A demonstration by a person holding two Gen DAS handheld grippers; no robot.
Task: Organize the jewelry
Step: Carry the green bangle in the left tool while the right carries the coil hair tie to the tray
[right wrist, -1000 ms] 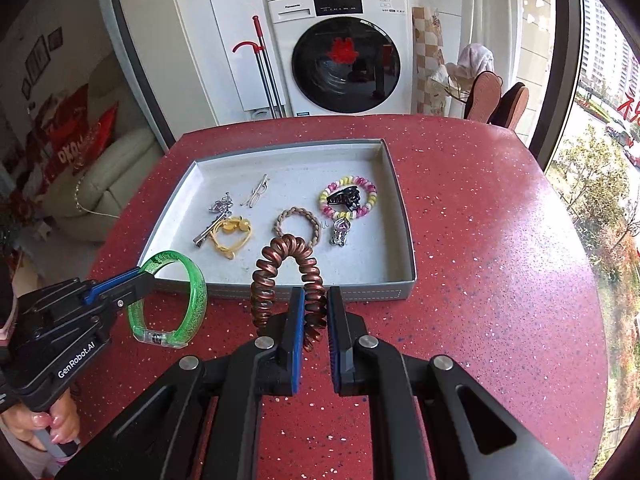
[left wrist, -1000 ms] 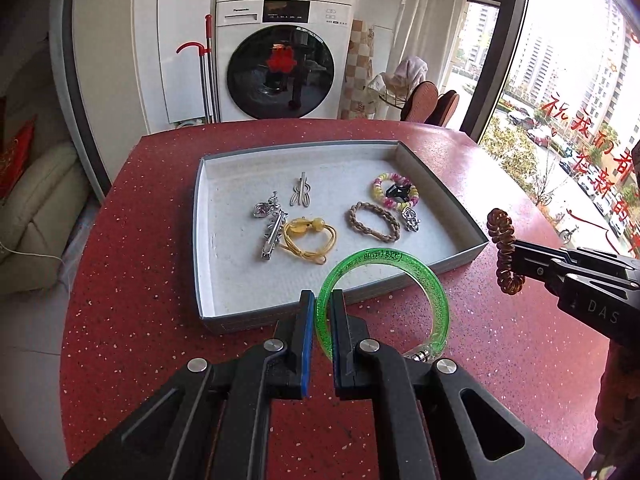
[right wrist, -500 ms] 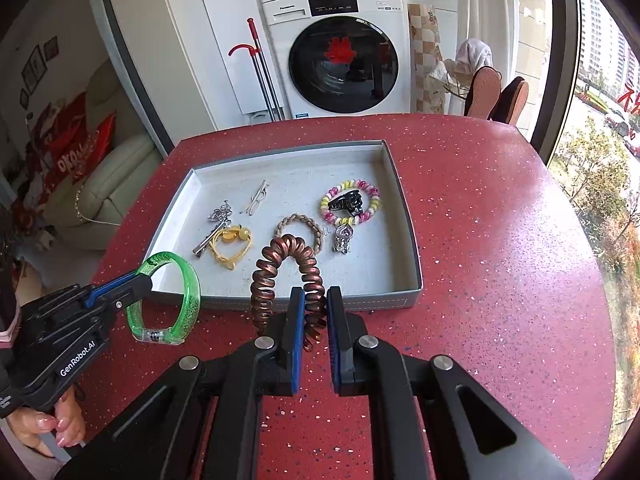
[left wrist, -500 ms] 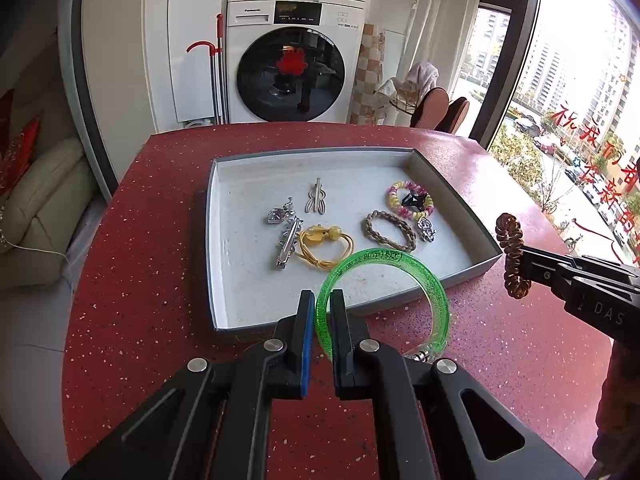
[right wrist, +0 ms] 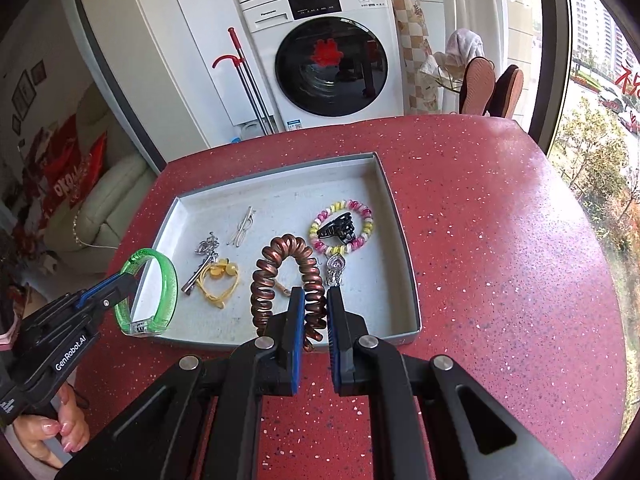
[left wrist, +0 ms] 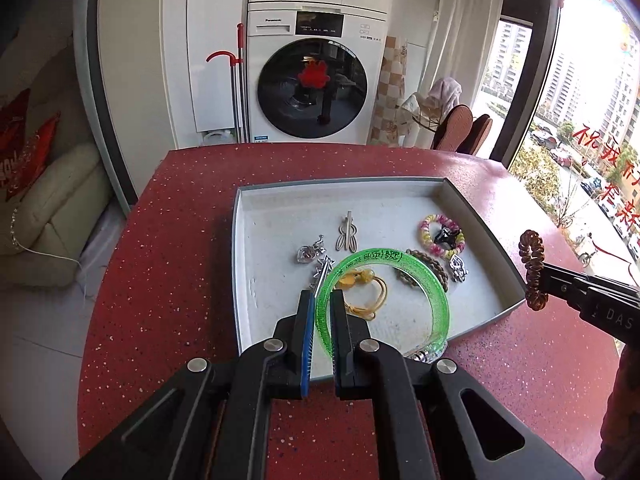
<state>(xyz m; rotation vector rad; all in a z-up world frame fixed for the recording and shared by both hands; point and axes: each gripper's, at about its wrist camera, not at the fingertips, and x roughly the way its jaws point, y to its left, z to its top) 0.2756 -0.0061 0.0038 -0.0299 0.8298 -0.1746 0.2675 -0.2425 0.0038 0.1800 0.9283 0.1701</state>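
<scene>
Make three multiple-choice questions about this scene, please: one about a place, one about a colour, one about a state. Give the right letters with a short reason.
1. Where does the black claw clip lie?
A. Inside the beaded bracelet in the tray
B. On the red table
C. Between gripper fingers

2. What colour is the bangle held by the left gripper?
A. Yellow
B. Green
C. Silver

3. What is the state of the right gripper?
A. Open and empty
B. Shut on the spiral hair tie
C. Shut on nothing

Key: 1 A, the bead ring surrounds the clip; 2 B, translucent green; 3 B, the coil is pinched between its fingers.
</scene>
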